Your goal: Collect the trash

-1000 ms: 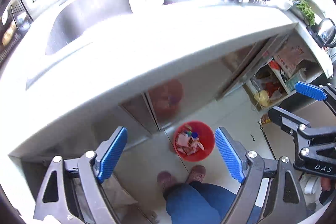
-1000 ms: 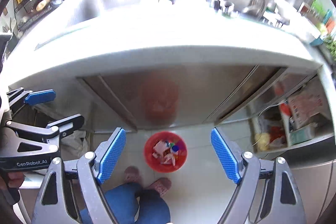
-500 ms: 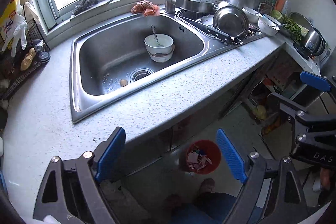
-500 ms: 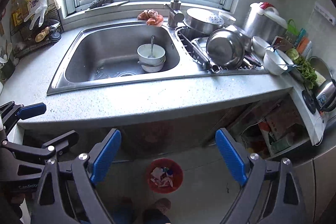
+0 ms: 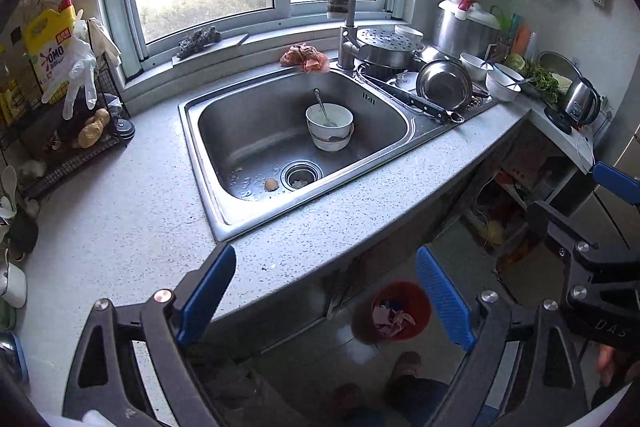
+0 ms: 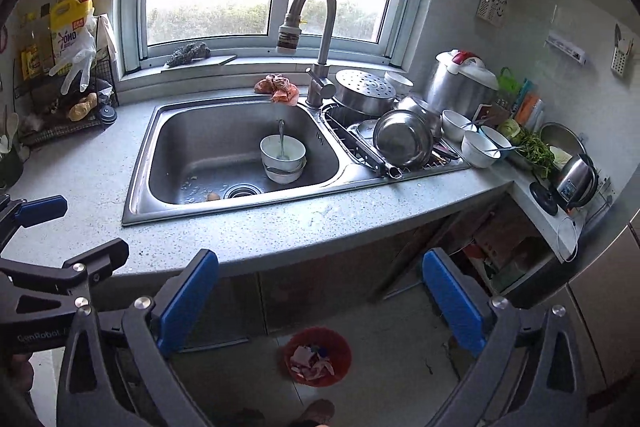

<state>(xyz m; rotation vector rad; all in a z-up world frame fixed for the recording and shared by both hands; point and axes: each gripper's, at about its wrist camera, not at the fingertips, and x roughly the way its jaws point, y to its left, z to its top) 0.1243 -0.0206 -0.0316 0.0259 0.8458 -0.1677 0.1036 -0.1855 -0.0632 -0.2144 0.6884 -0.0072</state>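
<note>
A red trash bin (image 5: pixel 401 310) holding scraps stands on the floor below the counter; it also shows in the right wrist view (image 6: pixel 318 355). A small brown scrap (image 5: pixel 271 183) lies in the steel sink (image 5: pixel 224 211) beside the drain, seen too in the right wrist view (image 6: pixel 213 196). My left gripper (image 5: pixel 325 301) is open and empty over the counter's front edge. My right gripper (image 6: pixel 318 301) is open and empty at the same height. Each gripper shows at the side of the other's view.
Stacked white bowls (image 5: pixel 329 127) with a spoon sit in the sink. An orange rag (image 5: pixel 305 57) lies by the faucet (image 5: pixel 346 27). A dish rack (image 6: pixel 394 147) with pans and bowls is on the right. A wire rack (image 5: pixel 60 131) with bottles and gloves is on the left.
Both grippers have risen and tilted up from looking down at the bin and floor to looking across the counter and sink. Both stayed open.
</note>
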